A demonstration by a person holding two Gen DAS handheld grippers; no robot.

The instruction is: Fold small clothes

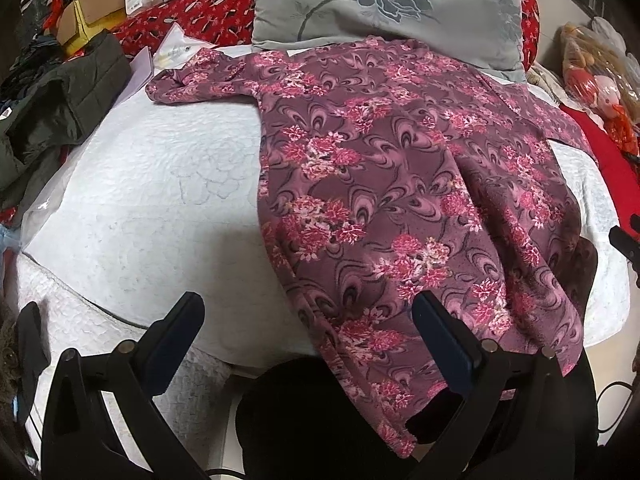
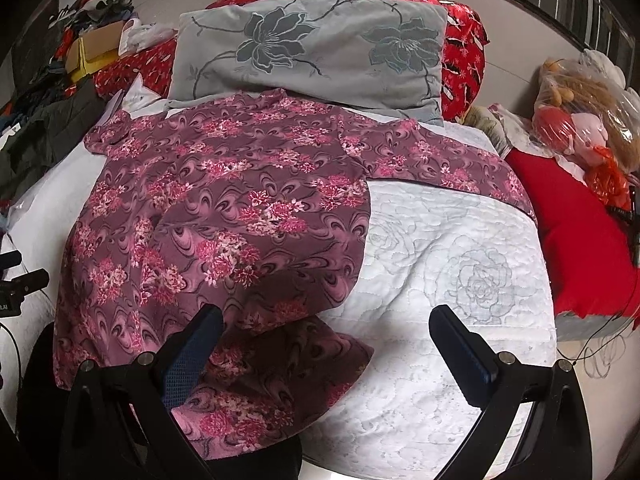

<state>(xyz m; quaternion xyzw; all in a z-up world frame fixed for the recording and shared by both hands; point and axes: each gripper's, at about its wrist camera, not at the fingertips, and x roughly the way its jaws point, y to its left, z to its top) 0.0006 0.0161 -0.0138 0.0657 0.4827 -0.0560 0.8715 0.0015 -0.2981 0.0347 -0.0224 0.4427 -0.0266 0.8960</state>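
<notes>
A mauve top with pink flowers (image 1: pixel 380 184) lies spread on a white quilted bed (image 1: pixel 152 200), collar toward the pillow, both sleeves out to the sides, hem hanging over the near edge. My left gripper (image 1: pixel 308 316) is open above the bed's near edge, its right finger over the top's left hem. In the right wrist view the same top (image 2: pixel 224 208) fills the left half, its hem corner folded under. My right gripper (image 2: pixel 326 328) is open too, with its left finger over the hem and its right finger over bare quilt (image 2: pixel 460 248). Neither gripper holds cloth.
A grey flowered pillow (image 2: pixel 312 48) and a red patterned bolster (image 1: pixel 188 20) sit at the head. A dark jacket (image 1: pixel 60 100) and cluttered boxes (image 1: pixel 92 12) lie left. A red cushion (image 2: pixel 576 232) and a bagged plush toy (image 2: pixel 584 120) are on the right. A dark shape (image 1: pixel 312 416) sits below the bed edge.
</notes>
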